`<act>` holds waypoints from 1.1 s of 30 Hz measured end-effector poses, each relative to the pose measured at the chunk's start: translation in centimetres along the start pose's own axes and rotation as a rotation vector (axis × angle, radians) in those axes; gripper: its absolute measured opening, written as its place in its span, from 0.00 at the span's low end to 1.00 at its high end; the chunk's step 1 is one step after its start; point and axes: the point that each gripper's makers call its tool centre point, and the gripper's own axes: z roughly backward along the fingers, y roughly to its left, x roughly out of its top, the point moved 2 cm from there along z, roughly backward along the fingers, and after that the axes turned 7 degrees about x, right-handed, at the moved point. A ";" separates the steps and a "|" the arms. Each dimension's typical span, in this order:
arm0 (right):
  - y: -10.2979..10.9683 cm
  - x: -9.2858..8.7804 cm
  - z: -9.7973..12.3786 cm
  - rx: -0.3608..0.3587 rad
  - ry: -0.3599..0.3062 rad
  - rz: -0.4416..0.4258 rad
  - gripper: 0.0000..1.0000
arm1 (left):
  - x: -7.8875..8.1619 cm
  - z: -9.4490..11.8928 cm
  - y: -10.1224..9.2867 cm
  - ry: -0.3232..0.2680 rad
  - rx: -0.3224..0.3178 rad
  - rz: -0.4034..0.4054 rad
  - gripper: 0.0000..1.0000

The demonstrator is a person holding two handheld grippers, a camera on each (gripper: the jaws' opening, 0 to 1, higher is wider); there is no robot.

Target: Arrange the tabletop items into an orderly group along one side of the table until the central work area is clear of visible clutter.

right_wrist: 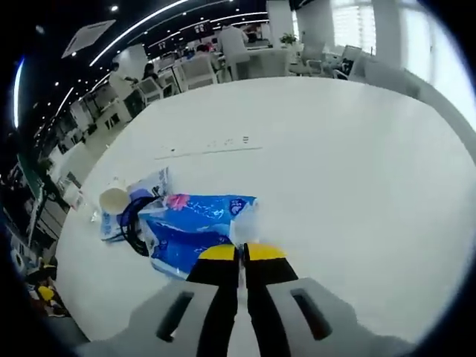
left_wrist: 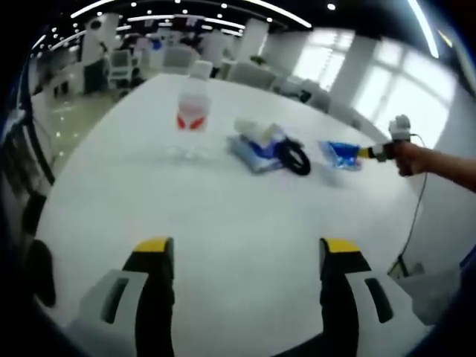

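My left gripper (left_wrist: 247, 249) is open low over the white table (left_wrist: 223, 216), with nothing between its jaws. Far ahead stands a clear plastic bottle (left_wrist: 193, 111) with a red label. To its right lie a blue pack (left_wrist: 253, 152), a white cup (left_wrist: 253, 128) and a black cable coil (left_wrist: 295, 158). Further right, a hand holds my right gripper (left_wrist: 370, 153) at a blue packet (left_wrist: 341, 155). In the right gripper view the right gripper (right_wrist: 242, 253) is shut on the clear edge of that blue packet (right_wrist: 190, 234), with the white cup (right_wrist: 114, 199) and cable coil (right_wrist: 132, 223) just left.
The table (right_wrist: 335, 163) stretches wide and bare beyond the packet, with a thin seam (right_wrist: 208, 149) across it. Chairs (left_wrist: 178, 58) line the far edge. Desks and people (right_wrist: 230, 37) fill the office behind. A cord (left_wrist: 416, 216) hangs off the right edge.
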 end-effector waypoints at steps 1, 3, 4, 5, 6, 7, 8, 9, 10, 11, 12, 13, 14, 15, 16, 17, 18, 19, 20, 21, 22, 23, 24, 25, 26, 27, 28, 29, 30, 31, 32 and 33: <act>-0.3 0.2 -0.1 -0.003 -0.003 -0.001 0.01 | 0.0 0.0 0.0 0.002 0.000 0.000 0.77; -0.7 0.3 -0.2 -0.008 -0.001 0.002 0.01 | 0.0 -0.1 0.0 0.003 0.001 -0.001 0.77; -1.0 0.4 -0.3 -0.011 0.004 0.007 0.01 | -0.1 -0.1 0.0 0.004 0.001 -0.002 0.77; -1.1 0.4 -0.3 -0.012 0.005 0.008 0.01 | -0.1 -0.1 0.0 0.006 0.000 -0.003 0.77; -1.3 0.5 -0.3 -0.014 0.005 0.011 0.01 | -0.2 -0.1 0.0 0.009 0.001 -0.005 0.77; -1.4 0.6 -0.4 -0.015 0.005 0.011 0.01 | -0.2 -0.1 0.0 0.011 0.002 -0.006 0.77; -1.7 0.8 -0.5 -0.017 0.006 0.011 0.01 | -0.3 -0.1 0.0 0.013 0.003 -0.006 0.77; -1.9 0.9 -0.6 -0.018 0.006 0.010 0.01 | -0.3 -0.1 0.0 0.014 0.004 -0.006 0.77; -2.2 0.9 -0.7 -0.019 0.007 0.008 0.01 | -0.4 -0.1 0.1 0.015 0.004 -0.006 0.77; -2.3 1.0 -0.8 -0.020 0.008 0.005 0.01 | -0.4 -0.1 0.1 0.016 0.005 -0.006 0.77; -2.5 1.0 -0.9 -0.021 0.009 0.005 0.01 | -0.5 -0.1 0.1 0.018 0.006 -0.007 0.77; -2.6 1.1 -1.0 -0.021 0.010 0.006 0.01 | -0.5 -0.1 0.1 0.019 0.007 -0.007 0.77; -2.7 1.1 -1.1 -0.021 0.012 0.008 0.01 | -0.6 -0.1 0.1 0.021 0.007 -0.007 0.77; -2.7 1.1 -1.2 -0.020 0.012 0.010 0.01 | -0.6 -0.2 0.1 0.024 0.008 -0.009 0.77; -2.8 1.1 -1.3 -0.020 0.011 0.008 0.01 | -0.7 -0.2 0.1 0.025 0.008 -0.011 0.77; -2.8 1.1 -1.3 -0.019 0.011 0.007 0.01 | -0.7 -0.2 0.1 0.027 0.008 -0.013 0.77; -2.8 1.1 -1.4 -0.018 0.012 0.007 0.01 | -0.8 -0.2 0.1 0.030 0.008 -0.015 0.77; -2.8 1.1 -1.6 -0.017 0.014 0.009 0.01 | -0.8 -0.3 0.1 0.032 0.009 -0.017 0.77; -2.8 1.0 -1.7 -0.017 0.017 0.010 0.01 | -0.9 -0.3 0.0 0.036 0.009 -0.019 0.77; -3.3 1.2 -2.8 -0.014 0.024 0.010 0.01 | -1.0 -0.3 0.0 0.039 0.008 -0.021 0.77; -3.6 1.3 -3.3 -0.012 0.027 0.014 0.01 | -1.1 -0.3 0.0 0.041 0.008 -0.023 0.77; -3.6 1.2 -3.5 -0.010 0.033 0.018 0.01 | -1.1 -0.4 0.0 0.042 0.008 -0.025 0.77; -3.4 0.9 -3.5 -0.007 0.043 0.025 0.01 | -1.1 -0.4 0.0 0.043 0.009 -0.026 0.77; -3.4 0.8 -3.6 -0.006 0.047 0.028 0.01 | -1.1 -0.4 0.0 0.044 0.009 -0.026 0.77; -3.4 0.7 -3.6 -0.003 0.050 0.030 0.01 | -1.2 -0.4 0.1 0.046 0.011 -0.026 0.77; -3.4 0.6 -3.7 0.001 0.053 0.033 0.01 | -1.2 -0.4 0.1 0.047 0.011 -0.026 0.77; -3.4 0.5 -3.9 0.007 0.057 0.036 0.01 | -1.2 -0.4 0.1 0.049 0.011 -0.026 0.77; -3.6 0.4 -4.0 0.006 0.064 0.041 0.01 | -1.3 -0.4 0.1 0.051 0.011 -0.024 0.77; -3.8 0.3 -4.0 -0.001 0.075 0.049 0.01 | -1.3 -0.4 0.0 0.052 0.010 -0.023 0.77; -4.1 0.2 -4.0 -0.009 0.080 0.048 0.02 | -1.3 -0.4 0.1 0.053 0.010 -0.022 0.77; -4.3 0.2 -4.0 -0.011 0.080 0.041 0.02 | -1.3 -0.4 0.1 0.054 0.011 -0.024 0.77; -4.4 0.1 -3.9 -0.011 0.082 0.031 0.02 | -1.3 -0.4 0.1 0.055 0.012 -0.025 0.77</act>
